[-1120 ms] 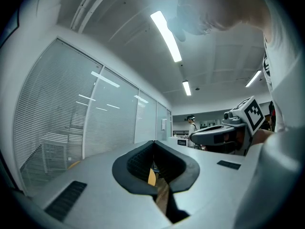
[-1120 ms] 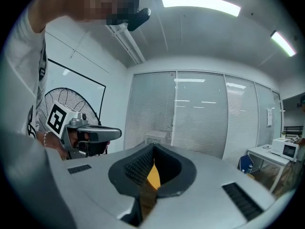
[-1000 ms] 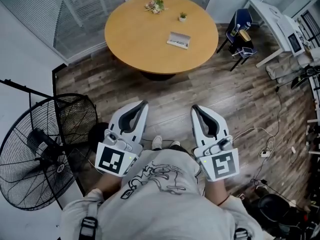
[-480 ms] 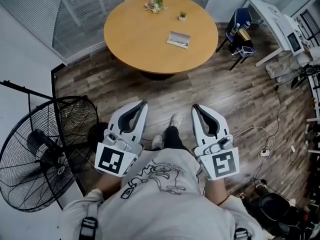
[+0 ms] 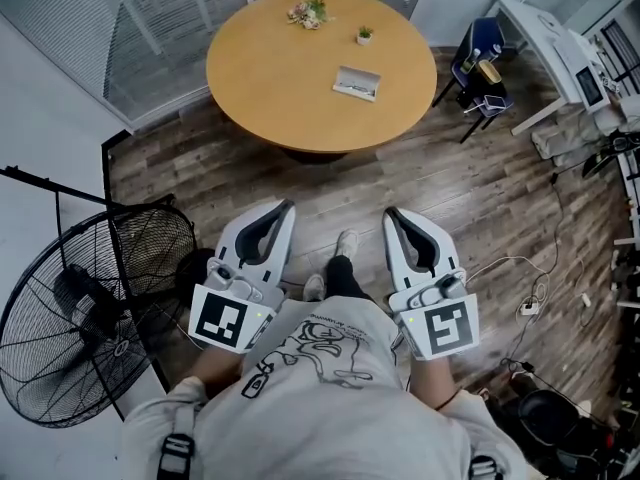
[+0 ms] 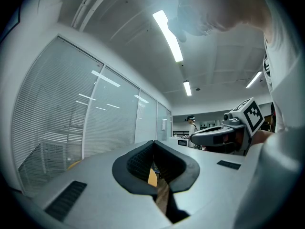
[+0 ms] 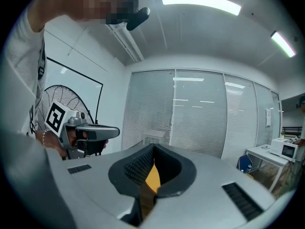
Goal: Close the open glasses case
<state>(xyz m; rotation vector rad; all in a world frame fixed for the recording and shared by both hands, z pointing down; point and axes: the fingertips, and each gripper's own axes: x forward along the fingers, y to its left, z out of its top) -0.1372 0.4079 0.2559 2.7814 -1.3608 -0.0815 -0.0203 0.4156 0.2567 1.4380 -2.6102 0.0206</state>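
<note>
No words, numbers or brand names can be read in any view.

The cube at the near end of the left gripper (image 5: 288,206) bears a black-and-white square marker (image 5: 222,320). The cube of the right gripper (image 5: 389,215) bears a second square marker (image 5: 447,330) with a different pattern. Both are coded blocks, not letters.

The person's white cotton T-shirt (image 5: 330,408) carries a black line-drawn print (image 5: 305,348) on the chest. Any lettering within it cannot be made out.

The pale rectangular glasses case (image 5: 357,81) on the far round wooden table (image 5: 270,78) is too small for any label to be read.
</note>
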